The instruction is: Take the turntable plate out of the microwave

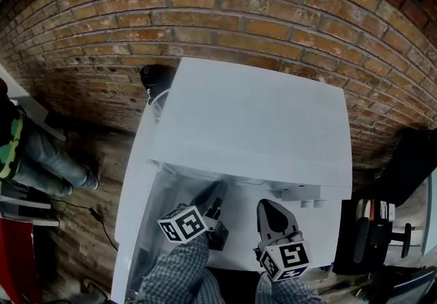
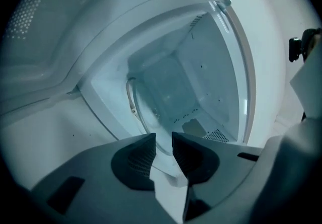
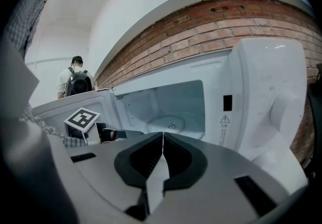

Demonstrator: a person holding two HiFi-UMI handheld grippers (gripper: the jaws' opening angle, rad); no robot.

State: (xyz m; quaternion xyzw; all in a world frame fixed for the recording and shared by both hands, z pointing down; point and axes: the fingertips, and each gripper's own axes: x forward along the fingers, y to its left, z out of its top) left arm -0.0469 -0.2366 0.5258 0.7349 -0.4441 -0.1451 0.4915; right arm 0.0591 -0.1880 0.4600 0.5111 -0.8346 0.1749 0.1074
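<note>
A white microwave [image 1: 252, 118] stands with its door [image 1: 133, 193] swung open to the left. The glass turntable plate [image 3: 168, 123] lies flat on the cavity floor. In the left gripper view the picture is rolled, so the plate [image 2: 151, 102] shows as an upright oval just beyond the tips. My left gripper [image 1: 213, 195] is at the cavity mouth, and its jaws [image 2: 163, 140] stand narrowly open with nothing pressed between them. My right gripper [image 1: 268, 204] hangs in front of the opening, right of the left one. It is shut [image 3: 162, 135] and empty.
A brick wall [image 1: 239, 9] runs behind the microwave. The control panel with its knob [image 3: 282, 112] is right of the cavity. A person [image 1: 41, 152] stands at the left, and another with a backpack [image 3: 76, 82] is farther off. Dark equipment [image 1: 372, 234] sits at the right.
</note>
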